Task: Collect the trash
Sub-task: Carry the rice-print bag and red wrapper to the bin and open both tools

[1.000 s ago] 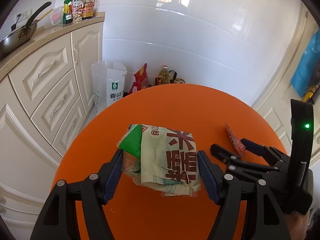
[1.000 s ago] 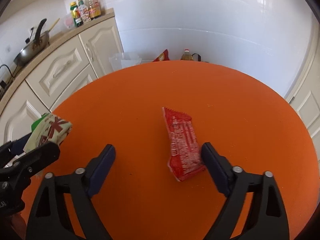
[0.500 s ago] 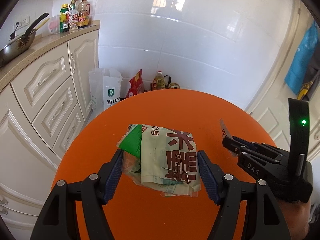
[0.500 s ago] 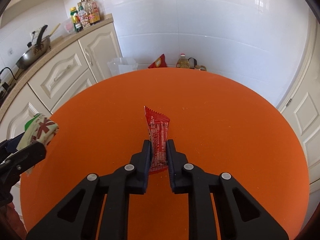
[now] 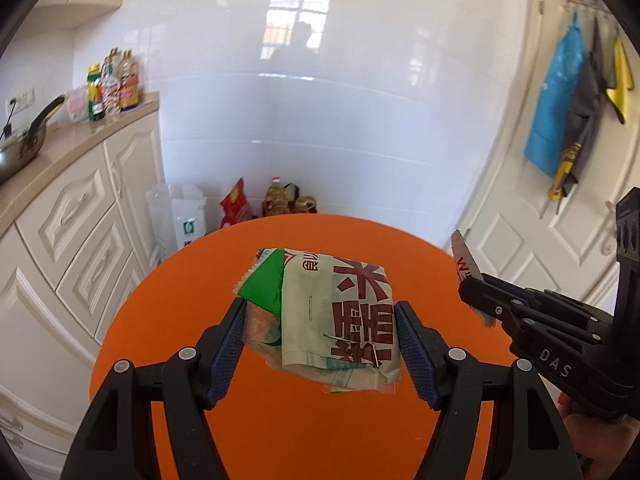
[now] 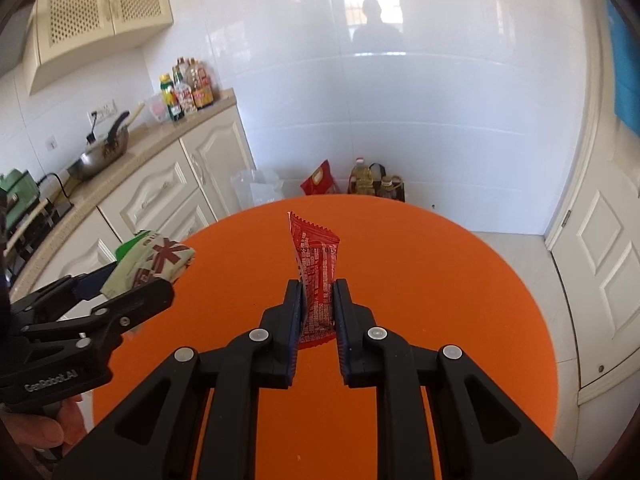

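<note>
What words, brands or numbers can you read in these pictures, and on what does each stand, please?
"DAS": on the right gripper.
"GenRobot.AI": on the left gripper.
"米": large red character on the folded pale bag; the character below is creased and unclear.
Red wrapper: dotted date code, too small to read.
Counter bottles: labels blurred.

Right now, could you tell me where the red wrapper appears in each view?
Left wrist: red wrapper at far right, sticking up from the right gripper.
Right wrist: centre, upright, clamped by the right gripper.
Shared landmark: the orange table; the left gripper's bag bundle also shows in both.
</note>
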